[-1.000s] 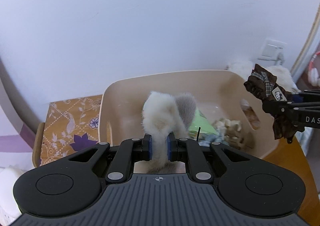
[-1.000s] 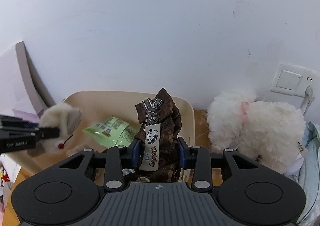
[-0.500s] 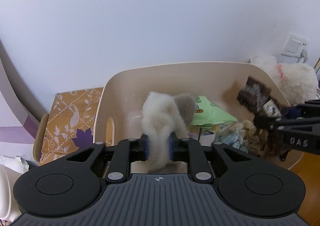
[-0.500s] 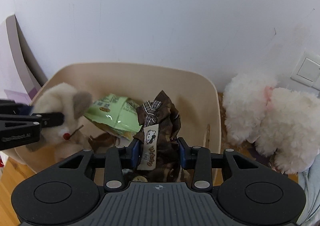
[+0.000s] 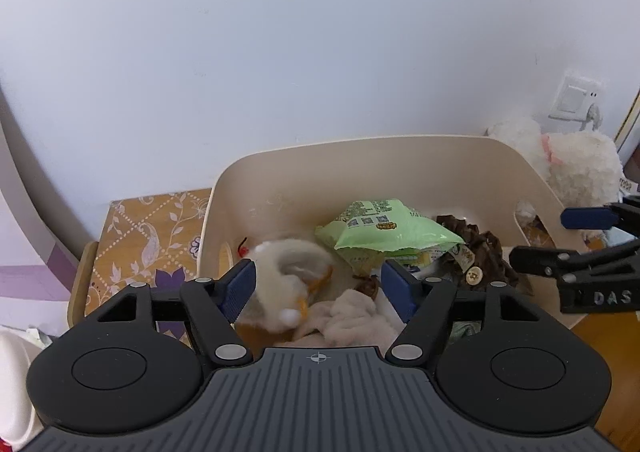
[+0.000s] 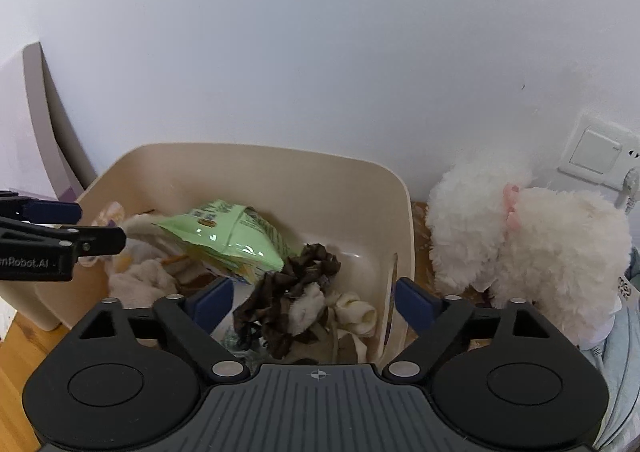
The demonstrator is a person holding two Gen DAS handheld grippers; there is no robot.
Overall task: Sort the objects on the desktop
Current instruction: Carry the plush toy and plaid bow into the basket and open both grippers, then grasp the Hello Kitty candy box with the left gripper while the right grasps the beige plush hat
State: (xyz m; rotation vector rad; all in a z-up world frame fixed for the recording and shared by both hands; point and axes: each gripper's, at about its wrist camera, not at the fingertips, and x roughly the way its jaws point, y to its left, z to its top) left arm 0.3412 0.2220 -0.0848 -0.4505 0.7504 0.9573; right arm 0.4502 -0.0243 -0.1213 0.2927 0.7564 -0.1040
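Over a beige plastic bin (image 5: 360, 143) my left gripper (image 5: 318, 284) has its jaws opening. The small white plush mouse (image 5: 280, 284) is blurred between them, loose from the pads, low in the bin's left part. My right gripper (image 6: 314, 296) also has its jaws opening, wide apart and touching nothing. The brown plaid cloth piece (image 6: 288, 304) lies crumpled in the bin (image 6: 260, 155) below it. A green snack bag (image 5: 384, 228) sits in the middle of the bin. Each gripper shows in the other's view: right gripper (image 5: 552, 238), left gripper (image 6: 92, 223).
A big white fluffy plush (image 6: 532, 252) stands right of the bin against the wall, under a wall socket (image 6: 596, 151). An orange patterned box (image 5: 148, 236) sits left of the bin. Beige cloth (image 5: 352, 316) and other small items fill the bin floor.
Both grippers went from shut to wide apart. The plush mouse dropped out of the left jaws and the brown plaid piece fell from the right jaws into the bin.
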